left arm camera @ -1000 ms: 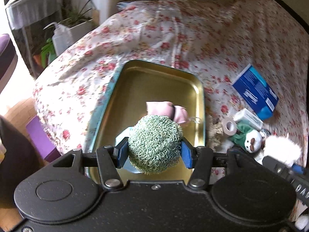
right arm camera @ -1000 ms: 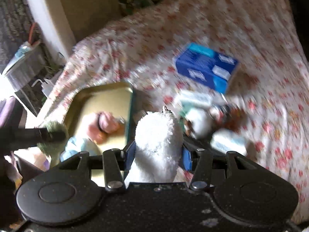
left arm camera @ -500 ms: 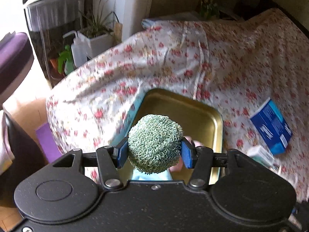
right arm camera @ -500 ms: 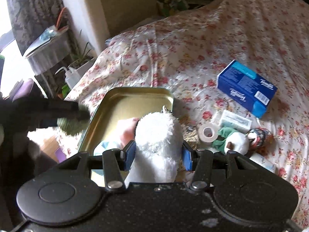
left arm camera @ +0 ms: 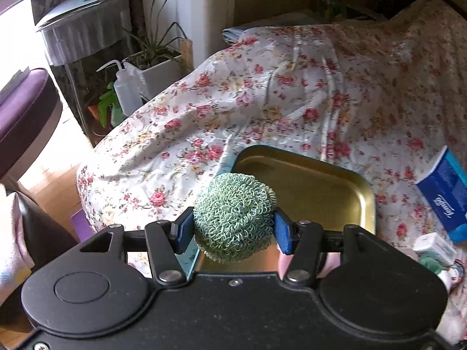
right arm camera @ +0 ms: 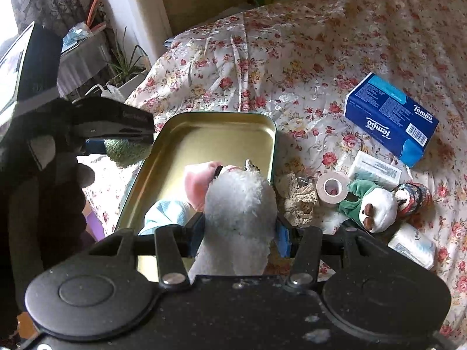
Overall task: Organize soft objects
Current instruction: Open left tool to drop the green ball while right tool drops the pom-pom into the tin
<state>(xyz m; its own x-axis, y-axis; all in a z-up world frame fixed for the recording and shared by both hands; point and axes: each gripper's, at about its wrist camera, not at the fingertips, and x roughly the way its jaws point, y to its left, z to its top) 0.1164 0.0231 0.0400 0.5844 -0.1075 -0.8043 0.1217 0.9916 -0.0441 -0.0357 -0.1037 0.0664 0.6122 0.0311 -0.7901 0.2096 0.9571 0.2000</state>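
My left gripper (left arm camera: 233, 230) is shut on a green knitted ball (left arm camera: 235, 218), held above the left rim of the gold metal tray (left arm camera: 306, 183) on the flowered bedspread. The ball (right arm camera: 128, 148) and the left gripper's black body (right arm camera: 113, 119) also show at the tray's left edge in the right wrist view. My right gripper (right arm camera: 239, 236) is shut on a fluffy white plush toy (right arm camera: 239, 204) over the tray's (right arm camera: 204, 134) near right part. A pink soft toy (right arm camera: 198, 183) and a light blue cloth item (right arm camera: 166, 213) lie in the tray.
Right of the tray lie a lace scrap (right arm camera: 297, 198), a tape roll (right arm camera: 332, 188), a green-and-white plush (right arm camera: 370, 204), small white packs (right arm camera: 376, 167) and a blue tissue pack (right arm camera: 391, 116). Left of the bed stand a plant pot (left arm camera: 154, 73), a squeeze bottle (left arm camera: 124, 90) and a purple stool (left arm camera: 26, 116).
Both views have swung up and back, so the tray sits lower and further left of centre. The green ball went from over the tray's middle to its left rim. Both grips held.
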